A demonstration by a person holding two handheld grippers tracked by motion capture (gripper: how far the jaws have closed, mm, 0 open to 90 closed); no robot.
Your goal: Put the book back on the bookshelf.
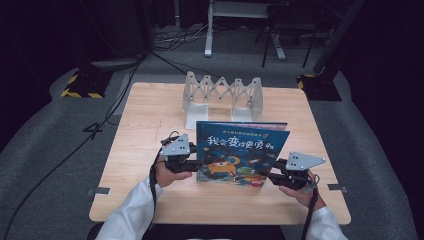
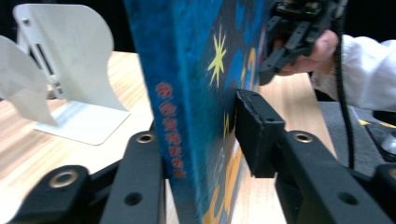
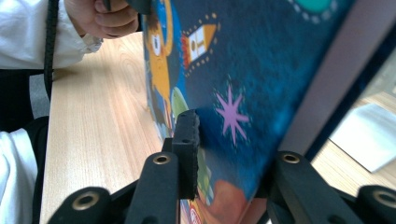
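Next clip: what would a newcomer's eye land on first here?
The blue picture book standing upright mid-table, clamped at its left edge by the left tongs and at its right edge by the right tongs. Behind it, near the table's far edge, stands a white expandable book rack.

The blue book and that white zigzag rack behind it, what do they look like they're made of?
The book looks like a hardcover: stiff printed board with a thick spine, standing rigid. The rack looks like white plastic or painted metal; its thin smooth end plates with a flat foot leave that open.
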